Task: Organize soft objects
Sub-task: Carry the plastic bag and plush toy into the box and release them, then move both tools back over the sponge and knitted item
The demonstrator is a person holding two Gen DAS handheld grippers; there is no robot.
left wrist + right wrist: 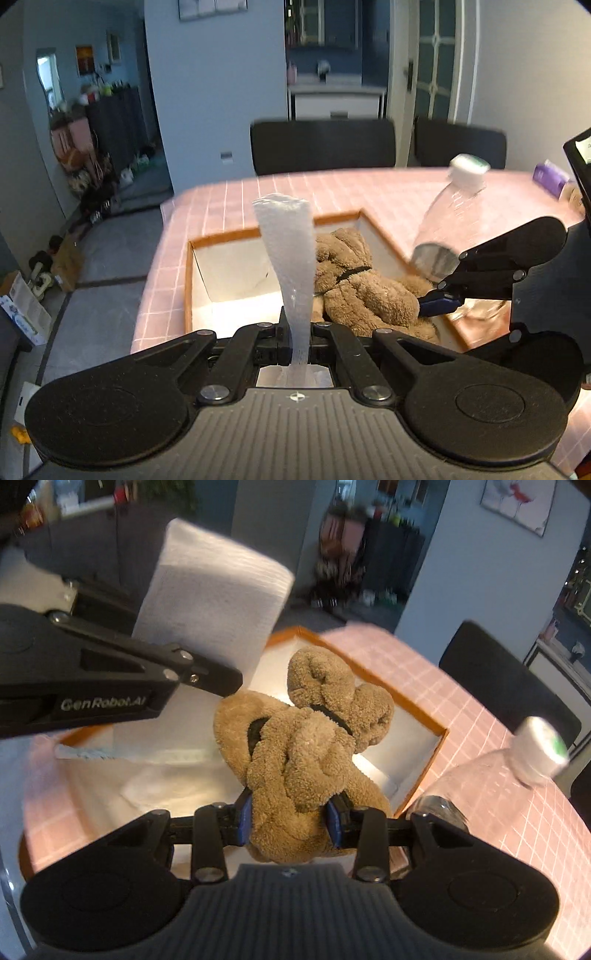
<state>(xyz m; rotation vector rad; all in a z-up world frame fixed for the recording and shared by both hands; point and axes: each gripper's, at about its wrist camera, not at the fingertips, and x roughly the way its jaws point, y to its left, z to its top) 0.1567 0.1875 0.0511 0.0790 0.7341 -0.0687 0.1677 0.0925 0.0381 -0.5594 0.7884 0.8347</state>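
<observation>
Above the white box [236,269] on the pink table [388,192], the left tongs [297,345] pinch a folded white cloth [288,251] upright, while the right tongs [290,821] clamp the brown plush toy [303,753].

- white folded cloth [286,258]: thin, textured, standing upright, lower end pinched between fingers, above box's near edge.
- brown plush toy [306,746]: fuzzy, knotted limbs, black strap, held over the open orange-rimmed white box [424,771].
</observation>
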